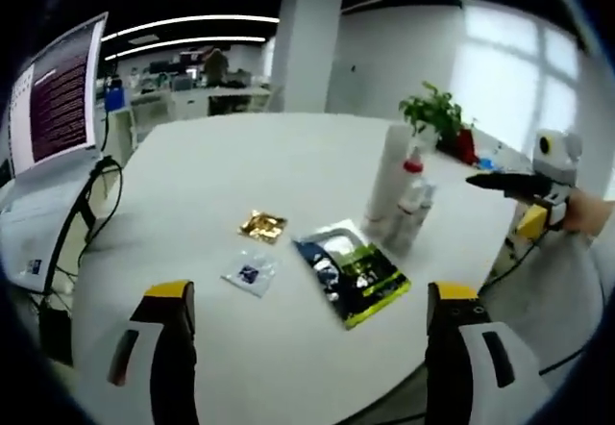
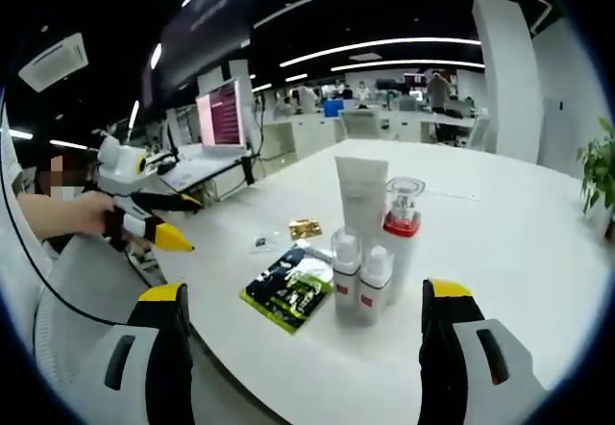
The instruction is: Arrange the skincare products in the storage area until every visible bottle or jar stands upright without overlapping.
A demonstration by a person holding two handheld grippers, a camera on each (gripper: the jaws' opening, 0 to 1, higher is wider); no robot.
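Note:
Several skincare products stand upright in a tight cluster on the white table (image 2: pixel 500 252): a tall white tube (image 2: pixel 362 199), a bottle with a red collar and clear cap (image 2: pixel 402 221), and two small white bottles (image 2: pixel 344 276) (image 2: pixel 373 283) in front. In the left gripper view the tube (image 1: pixel 389 177) and red-collared bottle (image 1: pixel 412 192) stand at the table's right side. A dark green packet (image 1: pixel 351 273), a gold sachet (image 1: pixel 262 225) and a small clear sachet (image 1: pixel 250 271) lie flat. My left gripper (image 1: pixel 312 348) and right gripper (image 2: pixel 307 348) are open and hold nothing, both short of the table's edge.
A potted plant (image 1: pixel 437 112) stands beyond the bottles. A monitor (image 1: pixel 58 93) and cables sit off the table's left. A hand holds the right gripper (image 1: pixel 524 187) past the table's right edge. The table surface (image 1: pixel 240 156) behind the sachets is bare.

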